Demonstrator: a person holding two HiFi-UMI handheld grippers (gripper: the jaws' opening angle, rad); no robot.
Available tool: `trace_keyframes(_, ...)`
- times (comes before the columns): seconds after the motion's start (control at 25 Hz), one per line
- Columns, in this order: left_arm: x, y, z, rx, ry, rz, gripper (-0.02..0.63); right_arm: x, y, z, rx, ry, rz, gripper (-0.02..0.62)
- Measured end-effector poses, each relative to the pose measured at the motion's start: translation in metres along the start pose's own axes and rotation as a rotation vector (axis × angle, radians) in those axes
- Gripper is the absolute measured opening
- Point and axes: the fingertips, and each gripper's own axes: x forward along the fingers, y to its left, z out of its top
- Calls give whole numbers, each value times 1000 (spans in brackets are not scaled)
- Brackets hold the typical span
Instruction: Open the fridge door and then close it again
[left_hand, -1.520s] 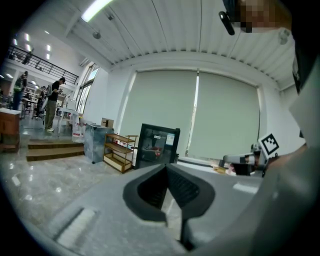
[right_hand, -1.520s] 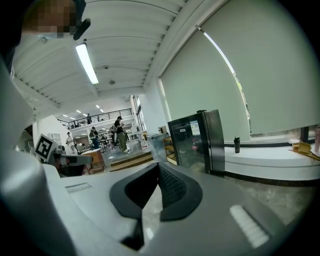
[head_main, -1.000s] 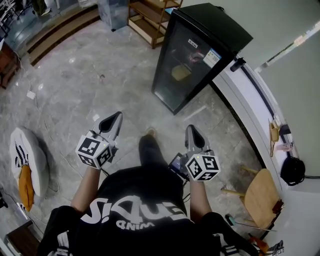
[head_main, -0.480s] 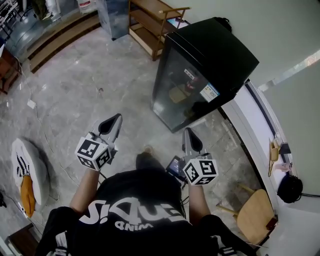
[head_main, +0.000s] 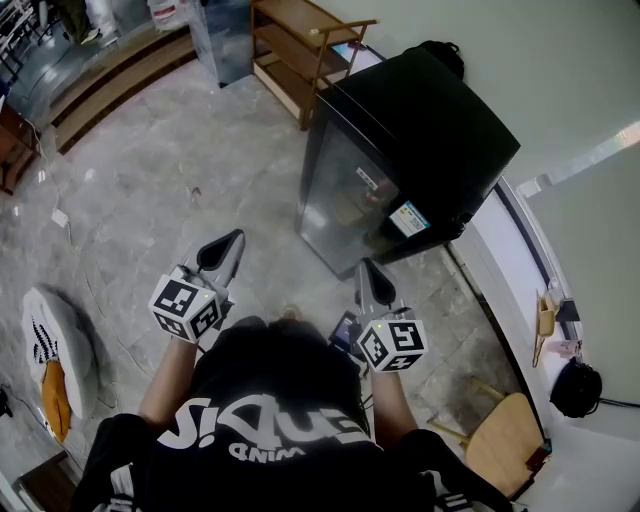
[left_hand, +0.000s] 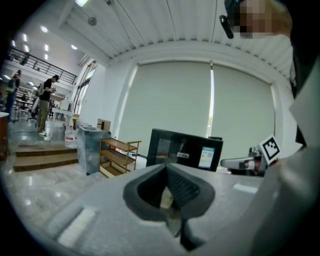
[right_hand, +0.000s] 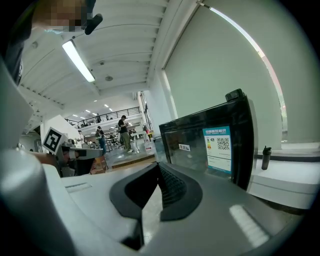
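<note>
A black fridge with a glass door stands ahead on the stone floor, its door closed. In the right gripper view the fridge shows its glass front and a blue label. It appears smaller in the left gripper view, where the fridge lies further off. My left gripper is held out over the floor, left of the fridge, shut and empty. The right gripper points at the fridge's near lower corner, a short way from it, also shut with nothing in it.
A wooden shelf rack and a clear bin stand behind the fridge. Steps run along the far left. A white ledge lines the wall on the right, with a wooden chair below it. A white cushion lies at the left.
The person has walked toward the fridge, which now sits nearer and larger in the head view. Both grippers came forward with the body and stayed shut.
</note>
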Motion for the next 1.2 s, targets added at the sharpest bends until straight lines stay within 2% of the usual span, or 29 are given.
trace_keyframes(0.24,23,17,12,-5,-2,-17,2,17,-5,11,12,-5,-19,-3)
trace_keyframes(0.4,38,23,18,-18,-5,-56,2,26,-13,15,27,-11,-49,-3)
trace_keyframes(0.44,40,23,18,-19,0,-72,26,29,-14,16,35,-14,-55,-3)
trace_keyframes(0.64,51,34,20,-29,11,-113,67,44,-14,22,52,-23,-63,-3)
trace_keyframes(0.8,61,41,15,-52,21,-137,241,54,-15,23,52,-27,-67,-3)
trace_keyframes(0.84,63,43,14,-51,24,-141,259,57,-15,24,51,-27,-69,-3)
trace_keyframes(1.2,91,55,6,-39,61,-194,272,68,-14,28,50,-22,-81,-3)
